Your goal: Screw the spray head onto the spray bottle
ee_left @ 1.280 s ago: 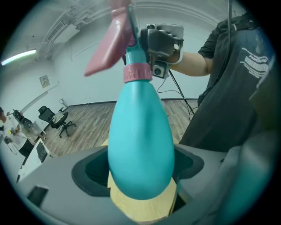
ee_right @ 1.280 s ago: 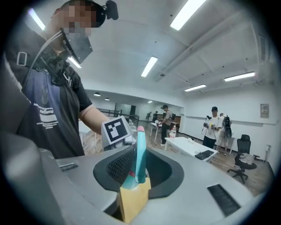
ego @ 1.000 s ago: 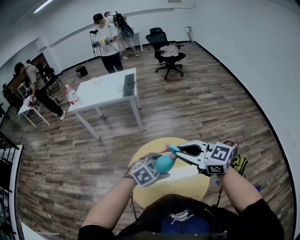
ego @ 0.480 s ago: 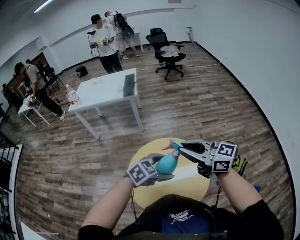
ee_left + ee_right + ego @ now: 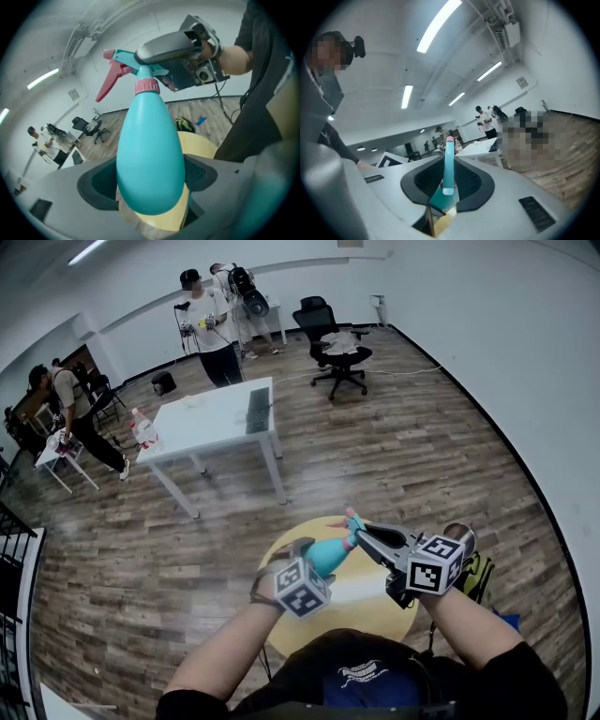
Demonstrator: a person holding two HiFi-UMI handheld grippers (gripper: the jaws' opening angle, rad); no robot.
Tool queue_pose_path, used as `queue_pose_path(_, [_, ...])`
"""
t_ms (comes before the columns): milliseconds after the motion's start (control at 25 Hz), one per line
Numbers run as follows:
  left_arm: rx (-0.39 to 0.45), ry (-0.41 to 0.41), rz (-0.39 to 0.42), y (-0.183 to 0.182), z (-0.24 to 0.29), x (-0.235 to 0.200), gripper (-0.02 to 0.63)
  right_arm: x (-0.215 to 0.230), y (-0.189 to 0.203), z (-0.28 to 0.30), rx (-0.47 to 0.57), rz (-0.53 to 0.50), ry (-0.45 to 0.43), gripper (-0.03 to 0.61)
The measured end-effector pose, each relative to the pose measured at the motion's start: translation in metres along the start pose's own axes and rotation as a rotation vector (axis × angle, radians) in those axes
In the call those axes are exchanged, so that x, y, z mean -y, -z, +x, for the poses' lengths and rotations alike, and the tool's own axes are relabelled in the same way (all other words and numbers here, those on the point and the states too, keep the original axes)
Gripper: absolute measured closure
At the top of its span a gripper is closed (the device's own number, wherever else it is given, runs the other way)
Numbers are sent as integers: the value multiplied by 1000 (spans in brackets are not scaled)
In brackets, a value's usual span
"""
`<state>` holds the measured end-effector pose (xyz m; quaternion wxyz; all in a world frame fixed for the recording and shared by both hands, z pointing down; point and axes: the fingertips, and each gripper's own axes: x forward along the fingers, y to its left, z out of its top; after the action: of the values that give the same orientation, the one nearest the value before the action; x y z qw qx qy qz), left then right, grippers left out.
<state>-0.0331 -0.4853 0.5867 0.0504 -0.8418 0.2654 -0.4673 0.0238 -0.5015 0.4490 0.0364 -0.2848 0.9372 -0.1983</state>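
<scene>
My left gripper [image 5: 150, 182] clamps the spray bottle [image 5: 150, 140] by its body, and my right gripper [image 5: 364, 538], jaws narrowly apart, grips the spray head [image 5: 448, 161], apparently seated on the neck.

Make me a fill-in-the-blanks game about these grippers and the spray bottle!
The left gripper grips the teal ____.
The right gripper is shut on the spray ____.
The trigger is ____.
The round table is ____.
Missing words: bottle, head, pink, yellow.
</scene>
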Motion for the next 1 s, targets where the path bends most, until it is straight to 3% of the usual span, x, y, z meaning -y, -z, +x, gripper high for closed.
queue_pose_path(80, [-17,-14,14,2,1,-2,178,2,2,-1,16,32,27,483])
queue_pose_path(200, [-21,26,24,7,0,0,177,-4,4,0,-16,-20,-15,479])
queue_pose_path(320, [-30,57,28,14,-1,0,176,-17,0,-2,-42,-64,-121,363])
queue_pose_path(440, [-43,80,47,20,-1,2,176,-23,-8,-14,-49,-159,-175,313])
queue_pose_path(520, [-53,96,75,26,0,4,176,-25,-4,-22,-92,-332,-196,299])
queue_pose_path(640, [-69,126,124,39,1,7,176,-28,33,-29,-242,-761,-227,299])
queue_pose_path(720, [-74,152,142,46,2,11,176,-25,62,-30,-306,-1010,-239,258])
queue_pose_path(1000, [-112,217,187,54,10,23,176,-21,95,-16,-380,-1510,-202,239])
